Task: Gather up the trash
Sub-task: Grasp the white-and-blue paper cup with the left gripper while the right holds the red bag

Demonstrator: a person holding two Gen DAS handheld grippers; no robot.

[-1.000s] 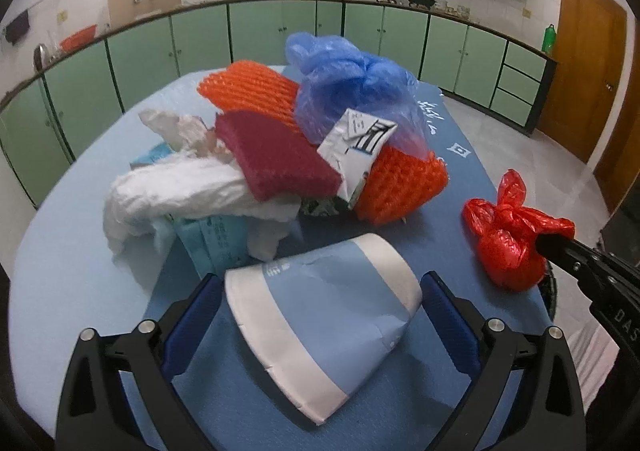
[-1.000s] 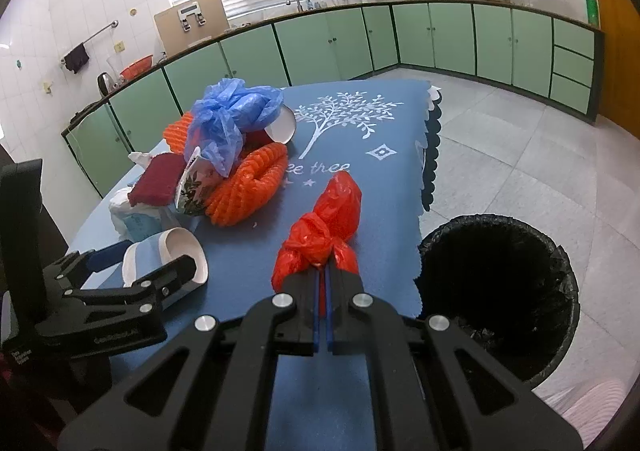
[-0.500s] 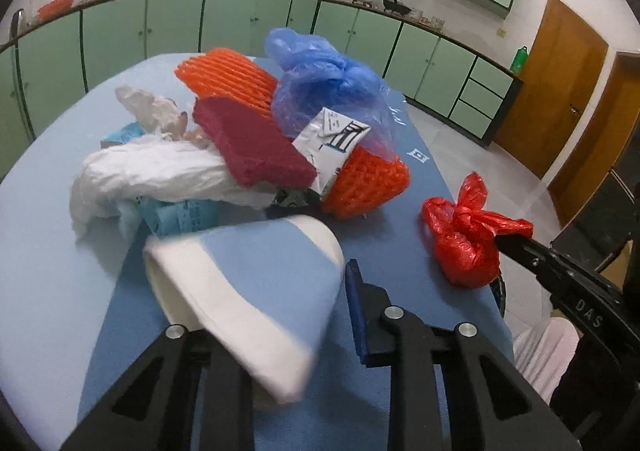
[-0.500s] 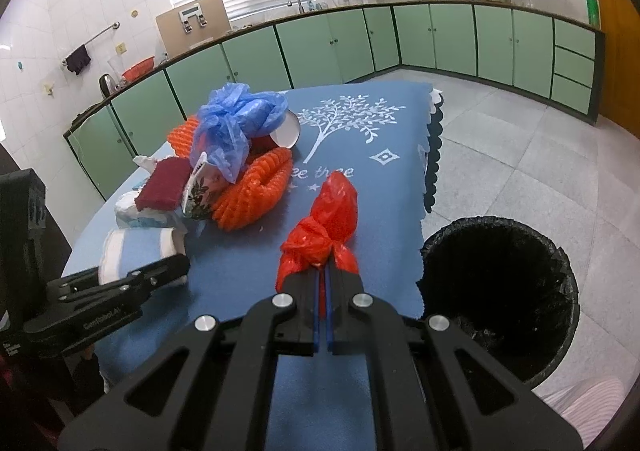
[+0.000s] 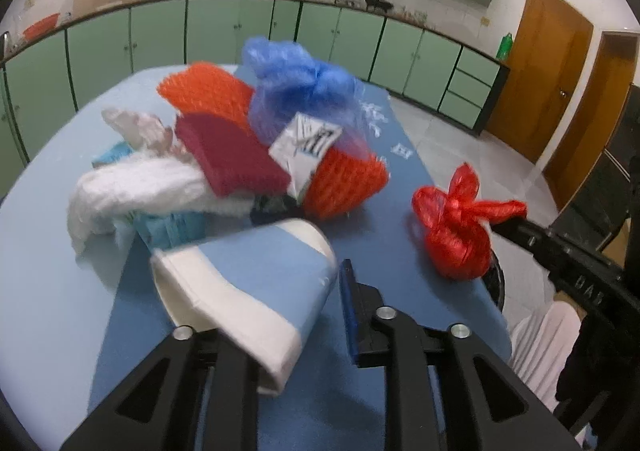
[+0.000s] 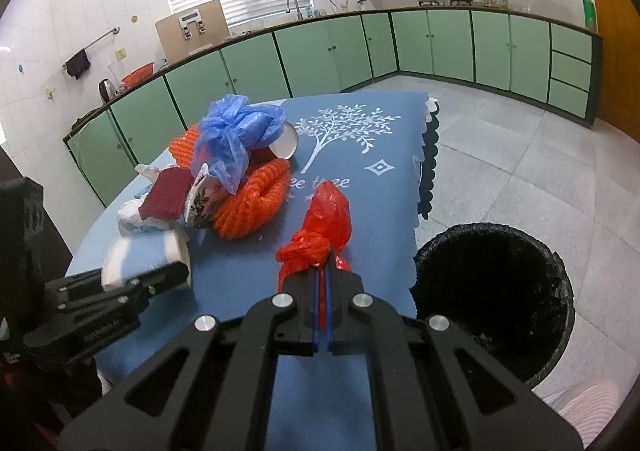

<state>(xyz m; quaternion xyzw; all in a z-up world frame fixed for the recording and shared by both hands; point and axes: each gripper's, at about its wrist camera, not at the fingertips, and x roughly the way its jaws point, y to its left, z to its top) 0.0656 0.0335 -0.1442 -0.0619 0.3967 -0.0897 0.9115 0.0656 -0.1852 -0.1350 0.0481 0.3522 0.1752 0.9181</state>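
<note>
Right wrist view: trash pile (image 6: 236,175) beside red bag (image 6: 320,235); bin (image 6: 492,303) nearby.

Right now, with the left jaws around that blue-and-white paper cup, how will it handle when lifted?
The blue-and-white paper cup probably crushes easily: its wall looks creased and flattened. It is likely very light. The left gripper jaws are opening, so it may slip or roll on the blue tablecloth.
</note>
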